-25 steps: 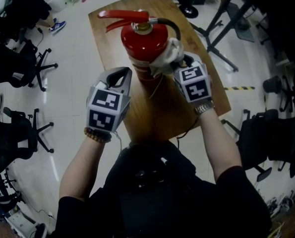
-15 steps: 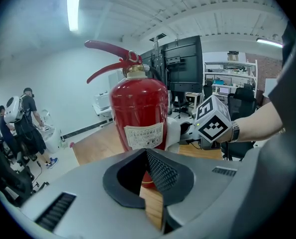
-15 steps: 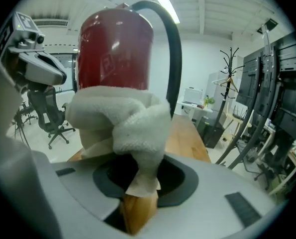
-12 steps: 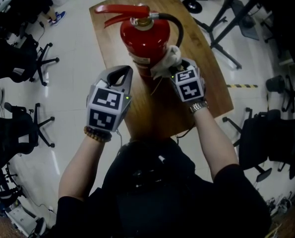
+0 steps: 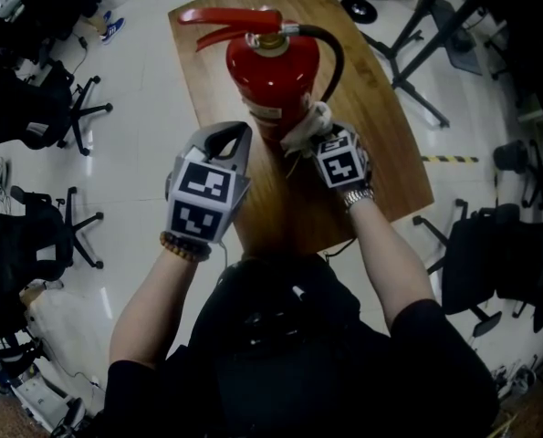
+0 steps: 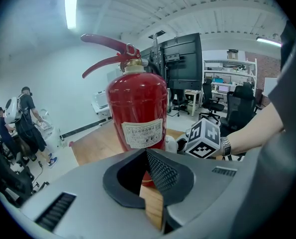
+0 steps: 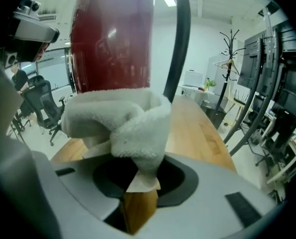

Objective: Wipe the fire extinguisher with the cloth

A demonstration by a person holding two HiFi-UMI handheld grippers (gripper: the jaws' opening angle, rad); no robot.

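The red fire extinguisher (image 5: 273,71) stands upright on the wooden bench (image 5: 385,144), with its black hose (image 5: 337,57) curving down its right side. The white cloth (image 7: 123,121) lies against the lower part of its body, and my right claw (image 7: 140,185) is clamped on a fold of it. My left claw (image 6: 148,176) hangs near the extinguisher's left side, closed tight with nothing in it. 1 black office chair (image 5: 47,121) stands well off to the left.
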